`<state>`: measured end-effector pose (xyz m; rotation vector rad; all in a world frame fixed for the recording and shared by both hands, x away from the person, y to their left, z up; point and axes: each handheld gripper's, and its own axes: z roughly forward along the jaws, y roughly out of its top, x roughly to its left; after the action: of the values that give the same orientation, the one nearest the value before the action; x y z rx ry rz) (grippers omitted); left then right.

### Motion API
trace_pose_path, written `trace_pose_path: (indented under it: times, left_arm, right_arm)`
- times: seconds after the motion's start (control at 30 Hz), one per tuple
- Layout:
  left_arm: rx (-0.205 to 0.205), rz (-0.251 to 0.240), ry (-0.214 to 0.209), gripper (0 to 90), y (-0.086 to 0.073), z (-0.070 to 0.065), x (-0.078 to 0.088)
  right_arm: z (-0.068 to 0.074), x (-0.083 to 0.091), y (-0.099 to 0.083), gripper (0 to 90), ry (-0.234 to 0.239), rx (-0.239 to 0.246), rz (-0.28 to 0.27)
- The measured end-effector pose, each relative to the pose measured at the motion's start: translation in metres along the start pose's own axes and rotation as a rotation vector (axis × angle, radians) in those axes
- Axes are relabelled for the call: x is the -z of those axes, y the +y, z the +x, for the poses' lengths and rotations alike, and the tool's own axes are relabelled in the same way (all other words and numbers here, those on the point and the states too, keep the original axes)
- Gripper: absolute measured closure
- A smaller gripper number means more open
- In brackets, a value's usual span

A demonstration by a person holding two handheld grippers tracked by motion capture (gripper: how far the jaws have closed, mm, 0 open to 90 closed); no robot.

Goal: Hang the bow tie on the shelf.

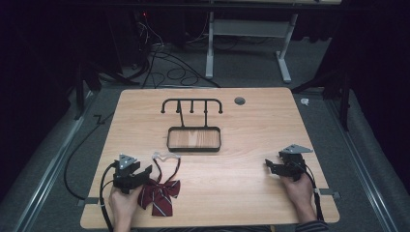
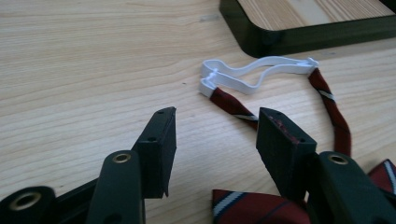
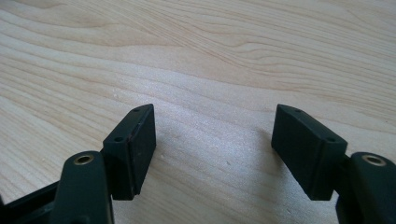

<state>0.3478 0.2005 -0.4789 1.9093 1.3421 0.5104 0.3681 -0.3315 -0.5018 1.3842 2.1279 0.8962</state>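
My left gripper (image 2: 212,133) and right gripper (image 3: 212,149) hold fingers wide, empty; the bow tie (image 1: 159,193) looks soft, floppy, likely best pinched at its knot.

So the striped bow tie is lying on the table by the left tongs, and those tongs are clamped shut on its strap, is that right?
Not quite. The left tongs are open, not clamped on anything. The left gripper view shows their jaws spread apart, with the strap lying loose on the table between and beyond them. The striped bow tie does lie beside those tongs.
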Motion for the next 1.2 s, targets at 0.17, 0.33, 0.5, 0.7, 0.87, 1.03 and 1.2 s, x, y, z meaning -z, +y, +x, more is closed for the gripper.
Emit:
trace_pose_path:
  times: [0.17, 0.33, 0.5, 0.7, 0.87, 1.03, 1.2]
  left_arm:
    - [-0.017, 0.01, -0.016, 48.5, 0.0, -0.009, -0.004]
    - [-0.026, 0.022, -0.035, 49.2, -0.001, -0.014, -0.007]
    - [-0.033, 0.035, -0.063, 55.7, -0.002, -0.018, -0.011]
    - [-0.051, 0.053, -0.076, 63.1, -0.002, -0.023, -0.016]
    - [-0.06, 0.074, -0.073, 67.0, -0.003, -0.025, -0.02]
    - [-0.071, 0.087, -0.072, 72.0, -0.003, -0.027, -0.023]
    - [-0.082, 0.104, -0.068, 83.8, -0.004, -0.028, -0.025]
  right_arm:
    - [0.0, 0.0, 0.0, 31.8, 0.0, 0.001, 0.0]
    - [0.0, 0.0, 0.0, 31.8, 0.0, 0.0, 0.0]
    - [0.0, 0.0, 0.0, 31.8, 0.0, -0.001, 0.0]
    - [0.0, 0.0, 0.0, 31.8, 0.0, -0.004, 0.001]
    - [0.0, 0.0, 0.0, 31.8, 0.0, -0.004, 0.001]
    - [0.0, 0.0, 0.0, 31.8, 0.0, -0.004, 0.001]
    - [0.0, 0.0, 0.0, 31.8, 0.0, -0.001, 0.0]
